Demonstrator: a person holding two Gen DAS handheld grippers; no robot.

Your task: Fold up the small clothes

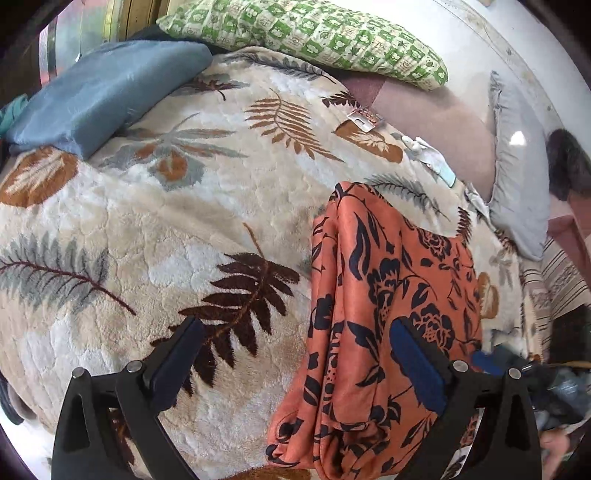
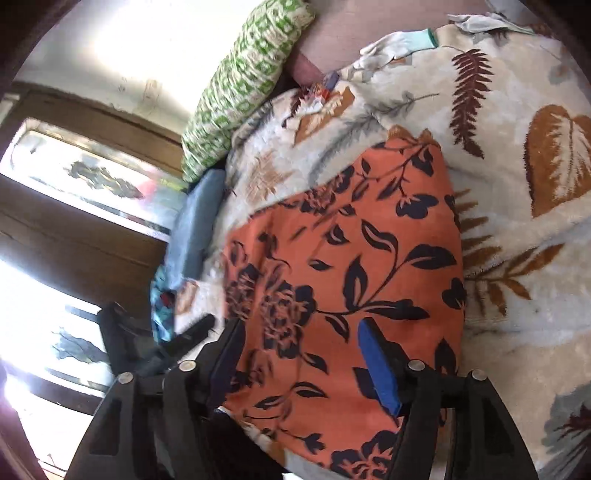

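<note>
While the left gripper (image 1: 295, 354) hangs over the bed, its fingers (image 1: 419, 363) stand wide apart and hold nothing; the right-hand one lies over the orange floral garment (image 1: 388, 314), the other over the leaf-print blanket (image 1: 166, 229). In this left wrist view the garment lies folded into a long strip on the blanket, toward the right side. Beyond it are a blue cushion (image 1: 99, 92), a green checked pillow (image 1: 306, 33) and a grey pillow (image 1: 517, 166).

Seen from the right wrist, the right gripper (image 2: 299, 360) also has its fingers (image 2: 378, 369) well apart, empty, above the near part of the same garment (image 2: 343, 258), which spreads flat on the blanket (image 2: 517, 184). Whether the pads touch the cloth I cannot tell. Left of it, the other gripper (image 2: 155, 343) shows dark and blurred.
</note>
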